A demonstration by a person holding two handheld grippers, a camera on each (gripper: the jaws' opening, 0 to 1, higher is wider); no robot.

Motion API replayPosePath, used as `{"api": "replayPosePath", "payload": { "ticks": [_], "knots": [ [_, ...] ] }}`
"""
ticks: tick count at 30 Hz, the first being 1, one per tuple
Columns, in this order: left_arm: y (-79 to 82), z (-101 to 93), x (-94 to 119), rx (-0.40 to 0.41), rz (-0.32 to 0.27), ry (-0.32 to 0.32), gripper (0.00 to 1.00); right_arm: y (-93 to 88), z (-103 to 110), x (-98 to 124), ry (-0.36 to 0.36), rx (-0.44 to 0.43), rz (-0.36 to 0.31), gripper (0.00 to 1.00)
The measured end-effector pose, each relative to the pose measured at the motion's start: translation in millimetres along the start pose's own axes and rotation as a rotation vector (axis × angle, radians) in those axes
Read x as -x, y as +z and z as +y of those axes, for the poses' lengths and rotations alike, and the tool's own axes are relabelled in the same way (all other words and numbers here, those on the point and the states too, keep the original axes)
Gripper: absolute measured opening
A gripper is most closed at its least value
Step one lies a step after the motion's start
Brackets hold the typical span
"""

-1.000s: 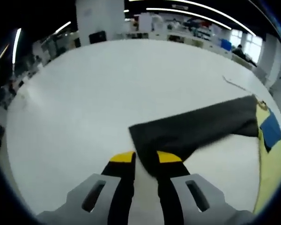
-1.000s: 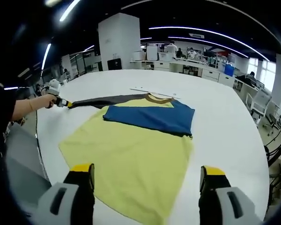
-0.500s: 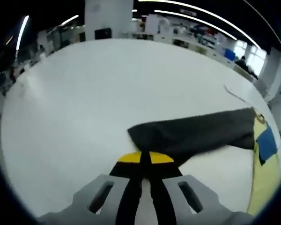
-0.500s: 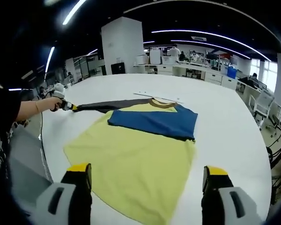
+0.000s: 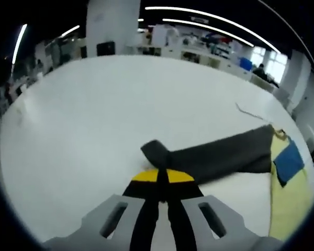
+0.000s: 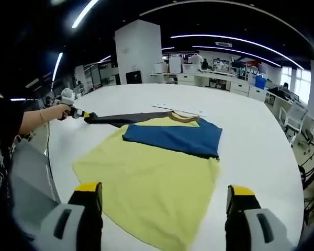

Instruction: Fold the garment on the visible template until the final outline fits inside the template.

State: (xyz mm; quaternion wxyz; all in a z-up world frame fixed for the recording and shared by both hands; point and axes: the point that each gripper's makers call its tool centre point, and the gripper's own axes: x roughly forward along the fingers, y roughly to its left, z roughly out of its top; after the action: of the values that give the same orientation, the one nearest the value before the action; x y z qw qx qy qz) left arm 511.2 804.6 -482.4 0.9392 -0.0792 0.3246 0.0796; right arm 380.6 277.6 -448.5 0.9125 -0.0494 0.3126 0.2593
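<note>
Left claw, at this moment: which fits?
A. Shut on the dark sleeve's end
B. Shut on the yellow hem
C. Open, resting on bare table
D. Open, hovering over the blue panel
A: the left claw has its yellow tips pressed together on the folded-over end of the dark sleeve.

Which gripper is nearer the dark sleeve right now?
Left. The left gripper is shut at the dark sleeve cuff; the right gripper hovers open over the shirt's yellow hem.

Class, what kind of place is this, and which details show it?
Probably a big open-plan office or lab: long ceiling light strips, rows of desks at the back, and a wide white table holding the garment.
</note>
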Motion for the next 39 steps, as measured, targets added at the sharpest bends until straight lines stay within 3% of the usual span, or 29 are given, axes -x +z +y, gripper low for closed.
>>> {"api": "replayPosePath", "payload": {
  "ticks": [11,27,39],
  "knots": [
    [29.5,-47.8,12.9,-0.072,-0.042,-0.106,0.00,-4.0,1.4,4.7,0.002,-0.002,0.000,1.00],
    [65.1,-139.0,25.6,-0.187,-0.099,-0.292,0.00,-9.8,5.3,5.2,0.012,-0.003,0.000,1.00],
    [75.8,-208.2,30.7,-0.273,-0.116,-0.402,0.00,-16.7,5.8,3.7,0.017,-0.024,0.004,1.00]
  ]
}}
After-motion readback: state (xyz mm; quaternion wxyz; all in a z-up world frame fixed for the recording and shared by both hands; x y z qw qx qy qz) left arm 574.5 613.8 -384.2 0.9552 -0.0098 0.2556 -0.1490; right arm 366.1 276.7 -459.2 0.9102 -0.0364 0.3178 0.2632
